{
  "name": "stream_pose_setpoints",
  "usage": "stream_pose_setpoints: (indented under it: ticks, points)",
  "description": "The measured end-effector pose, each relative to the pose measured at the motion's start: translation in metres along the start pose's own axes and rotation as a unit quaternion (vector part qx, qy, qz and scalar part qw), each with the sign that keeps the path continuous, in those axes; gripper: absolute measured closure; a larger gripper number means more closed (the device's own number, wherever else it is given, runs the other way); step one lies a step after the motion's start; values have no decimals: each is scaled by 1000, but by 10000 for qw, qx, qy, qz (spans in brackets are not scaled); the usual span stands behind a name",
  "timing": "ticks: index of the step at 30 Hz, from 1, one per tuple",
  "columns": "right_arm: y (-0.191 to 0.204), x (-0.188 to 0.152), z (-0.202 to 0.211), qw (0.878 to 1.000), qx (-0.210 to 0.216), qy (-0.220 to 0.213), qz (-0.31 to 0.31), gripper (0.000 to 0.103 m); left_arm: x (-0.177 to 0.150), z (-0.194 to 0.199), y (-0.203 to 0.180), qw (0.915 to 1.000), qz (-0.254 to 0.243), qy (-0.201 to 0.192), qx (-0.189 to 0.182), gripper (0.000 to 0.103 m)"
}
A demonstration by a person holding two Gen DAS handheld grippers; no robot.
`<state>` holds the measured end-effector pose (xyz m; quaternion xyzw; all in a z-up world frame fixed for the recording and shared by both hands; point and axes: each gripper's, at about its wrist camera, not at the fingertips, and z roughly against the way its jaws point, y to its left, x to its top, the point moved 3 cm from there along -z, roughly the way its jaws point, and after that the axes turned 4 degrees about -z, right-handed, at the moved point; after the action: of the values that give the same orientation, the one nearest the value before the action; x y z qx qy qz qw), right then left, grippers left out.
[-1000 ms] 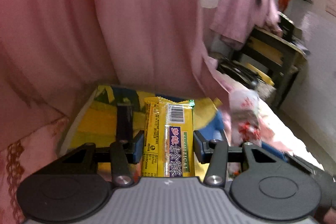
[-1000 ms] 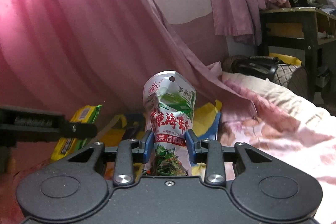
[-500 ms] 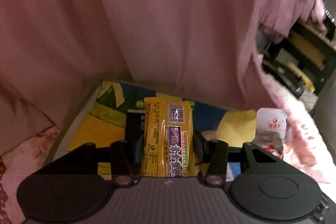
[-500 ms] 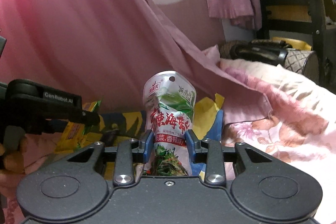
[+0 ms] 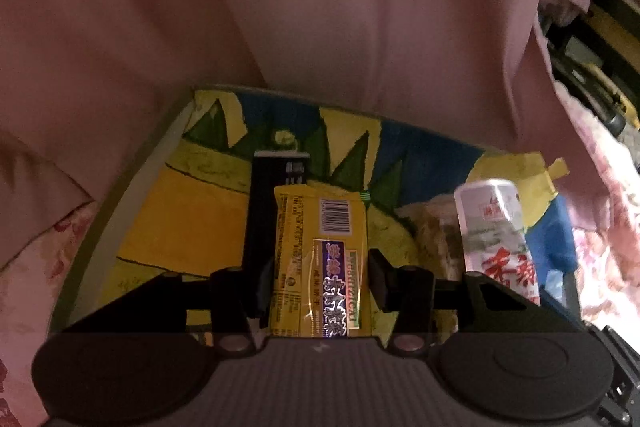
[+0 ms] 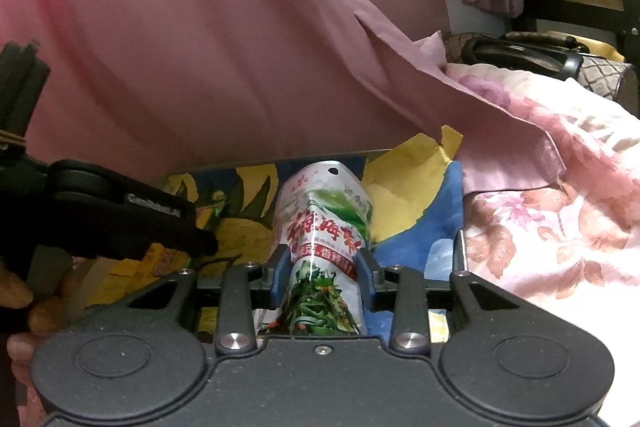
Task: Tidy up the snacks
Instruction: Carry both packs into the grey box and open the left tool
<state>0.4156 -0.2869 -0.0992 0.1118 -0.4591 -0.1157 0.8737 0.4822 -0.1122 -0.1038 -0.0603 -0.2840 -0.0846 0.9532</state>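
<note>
The yellow snack packet (image 5: 320,259), barcode uppermost, is pinched in the left tool (image 5: 320,287) above a yellow-and-blue painted board (image 5: 160,227). Right of it, the right tool (image 6: 322,267) clamps a green-and-white seaweed pouch (image 6: 324,227). Pink curtain (image 5: 320,7) hangs behind; floral bedding (image 6: 540,227) lies right of the board.

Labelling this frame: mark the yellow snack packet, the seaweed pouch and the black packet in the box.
yellow snack packet (image 5: 320,263), left wrist view: centre of its printed back.
seaweed pouch (image 6: 324,227), right wrist view: red lettering above the right gripper's fingers.
black packet (image 5: 262,211), left wrist view: its exposed left strip.
</note>
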Motion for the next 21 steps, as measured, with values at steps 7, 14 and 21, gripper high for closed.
stream_pose_setpoints:
  ticks: [7, 14, 21]
  points:
    - [2, -1, -1, 10000, -8, 8, 39, 62, -4, -9, 2, 9998, -97, 193, 50, 51]
    - [4, -3, -3, 9999, -18, 67, 118, 58, -2, -8, 0, 9996, -172, 214, 60, 51]
    - [4, -2, -1, 9999, -59, 52, 145, 56, 0, 0, 5, 9999, 122, 105, -18, 35]
